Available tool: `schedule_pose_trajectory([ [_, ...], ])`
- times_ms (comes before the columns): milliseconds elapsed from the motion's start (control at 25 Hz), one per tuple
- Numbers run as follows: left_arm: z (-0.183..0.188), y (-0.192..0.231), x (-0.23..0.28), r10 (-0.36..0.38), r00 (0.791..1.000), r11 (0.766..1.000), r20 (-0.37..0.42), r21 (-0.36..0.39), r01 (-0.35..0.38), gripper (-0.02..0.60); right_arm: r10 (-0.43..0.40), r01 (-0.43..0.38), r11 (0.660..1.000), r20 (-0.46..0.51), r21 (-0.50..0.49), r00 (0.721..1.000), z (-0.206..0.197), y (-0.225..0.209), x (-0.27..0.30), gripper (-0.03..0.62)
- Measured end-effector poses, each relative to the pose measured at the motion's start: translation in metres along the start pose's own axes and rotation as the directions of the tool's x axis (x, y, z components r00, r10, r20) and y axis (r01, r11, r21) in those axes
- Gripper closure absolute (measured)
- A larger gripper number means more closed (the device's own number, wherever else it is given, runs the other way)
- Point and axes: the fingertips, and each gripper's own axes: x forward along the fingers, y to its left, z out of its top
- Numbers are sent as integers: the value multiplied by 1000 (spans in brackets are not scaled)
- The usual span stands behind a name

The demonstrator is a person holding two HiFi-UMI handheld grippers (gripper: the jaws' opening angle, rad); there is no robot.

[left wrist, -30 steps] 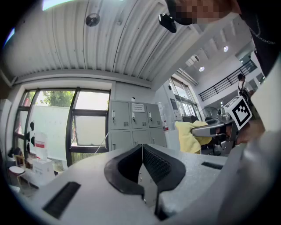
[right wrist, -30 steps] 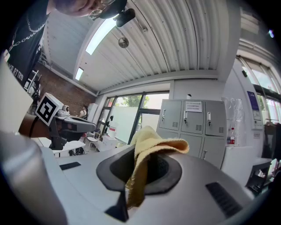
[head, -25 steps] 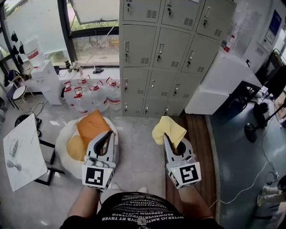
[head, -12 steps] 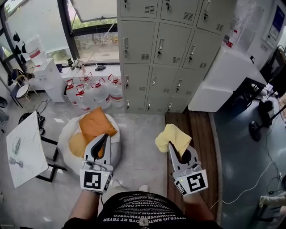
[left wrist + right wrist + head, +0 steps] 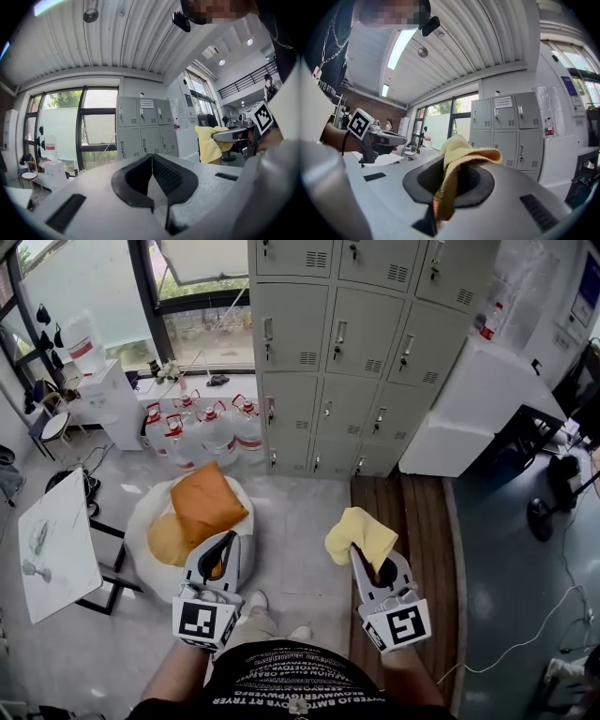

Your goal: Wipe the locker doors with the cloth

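Note:
The grey lockers stand against the far wall, several doors wide and high, also seen in the left gripper view and the right gripper view. My right gripper is shut on a yellow cloth, which bunches out over its jaws. My left gripper is shut with nothing in it, its black pads pressed together. Both grippers are held low, well short of the lockers. The cloth also shows at the right of the left gripper view.
A white beanbag with orange cushions lies on the floor at the left. Water jugs stand below the window. A white table is at far left, a white cabinet right of the lockers, and a wooden strip on the floor.
The view has shifted slightly, with the lockers a little lower in frame. Both grippers have stayed low and shut, the cloth still in the right one.

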Motion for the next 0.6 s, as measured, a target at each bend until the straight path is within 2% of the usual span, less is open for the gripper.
schedule_pose_trajectory([
  [80, 0, 1, 0, 10, 1000, 1000, 10, 15, -10, 572, 5, -5, 1000, 3, -2, 1000, 2, 0, 1, 554],
  [240, 5, 13, -4, 81, 996, 993, 39, 82, -84, 575, 13, -13, 1000, -8, 24, 1000, -4, 1, 6, 554],
  [360, 9, 17, -3, 91, 993, 988, 71, 120, -99, 577, 43, -43, 999, -25, 33, 999, -9, 4, 13, 554],
  [480, 8, 21, 4, 72, 994, 991, 79, 104, -80, 577, 45, -44, 999, -32, 10, 998, -7, 4, 21, 554],
  [600, 11, 30, 11, 66, 994, 994, 92, 76, -73, 577, 55, -54, 998, -22, 39, 998, -4, 3, 34, 554],
])
